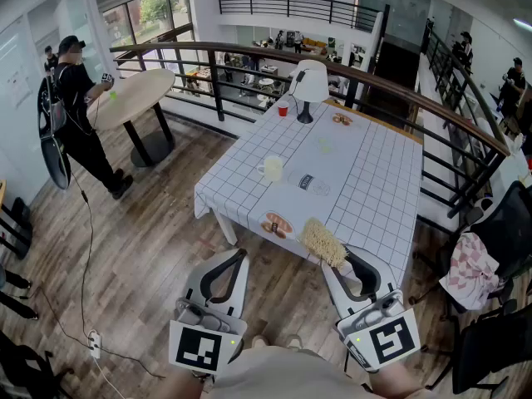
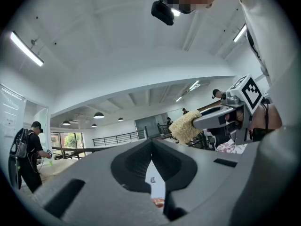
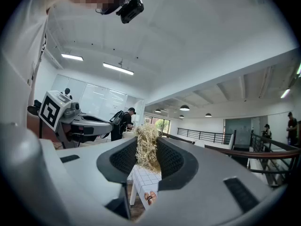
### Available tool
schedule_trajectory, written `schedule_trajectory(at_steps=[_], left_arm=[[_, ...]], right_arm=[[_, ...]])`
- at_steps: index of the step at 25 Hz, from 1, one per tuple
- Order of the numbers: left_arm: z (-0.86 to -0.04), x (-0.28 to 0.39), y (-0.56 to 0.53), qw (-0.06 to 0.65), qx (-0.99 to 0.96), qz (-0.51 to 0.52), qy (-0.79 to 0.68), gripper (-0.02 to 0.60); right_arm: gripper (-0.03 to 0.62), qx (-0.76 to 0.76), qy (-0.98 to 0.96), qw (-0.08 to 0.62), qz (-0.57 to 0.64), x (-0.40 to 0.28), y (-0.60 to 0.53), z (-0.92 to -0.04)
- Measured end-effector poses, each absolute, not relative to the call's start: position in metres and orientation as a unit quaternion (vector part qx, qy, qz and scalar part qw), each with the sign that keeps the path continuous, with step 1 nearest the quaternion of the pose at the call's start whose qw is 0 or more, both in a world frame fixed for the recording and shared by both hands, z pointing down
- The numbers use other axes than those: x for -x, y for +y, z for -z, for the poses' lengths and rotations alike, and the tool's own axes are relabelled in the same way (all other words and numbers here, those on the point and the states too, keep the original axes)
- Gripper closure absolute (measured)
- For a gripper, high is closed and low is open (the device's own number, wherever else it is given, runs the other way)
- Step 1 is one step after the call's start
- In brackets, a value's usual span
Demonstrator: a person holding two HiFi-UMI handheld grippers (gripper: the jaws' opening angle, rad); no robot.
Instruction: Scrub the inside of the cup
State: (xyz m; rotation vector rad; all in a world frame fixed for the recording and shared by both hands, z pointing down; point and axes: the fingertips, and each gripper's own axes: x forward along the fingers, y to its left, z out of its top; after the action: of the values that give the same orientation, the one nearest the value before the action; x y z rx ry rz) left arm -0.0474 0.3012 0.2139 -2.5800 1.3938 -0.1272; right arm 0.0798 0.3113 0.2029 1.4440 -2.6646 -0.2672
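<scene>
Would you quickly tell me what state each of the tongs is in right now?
Left tongs: closed, empty.
Right tongs: closed on the pale straw-coloured fibre scrubber.

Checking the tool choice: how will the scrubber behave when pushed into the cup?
The scrubber, pinched in the right gripper, looks loosely woven, so probably light and squashy. Its frayed strands suggest it bends rather than slips.

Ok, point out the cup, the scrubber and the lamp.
cup [image 1: 272, 169], head view, its outer side wall.
scrubber [image 1: 322, 241], head view, middle of the straw-coloured fibre bundle.
lamp [image 1: 311, 81], head view, the white shade.
</scene>
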Motion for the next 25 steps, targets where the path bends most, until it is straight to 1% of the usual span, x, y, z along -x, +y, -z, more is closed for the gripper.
schedule_trajectory(at_steps=[7,25], left_arm=[[-0.21,0.04,0.301,0.113,0.874,0.041,0.472,0.568],[-0.223,0.017,0.307,0.083,0.871,0.038,0.482,0.568]], right_arm=[[0.48,-0.474,-0.875,0.05,0.08,-0.087,0.307,-0.207],[0.48,-0.451,-0.888,0.062,0.066,-0.11,0.305,-0.223]])
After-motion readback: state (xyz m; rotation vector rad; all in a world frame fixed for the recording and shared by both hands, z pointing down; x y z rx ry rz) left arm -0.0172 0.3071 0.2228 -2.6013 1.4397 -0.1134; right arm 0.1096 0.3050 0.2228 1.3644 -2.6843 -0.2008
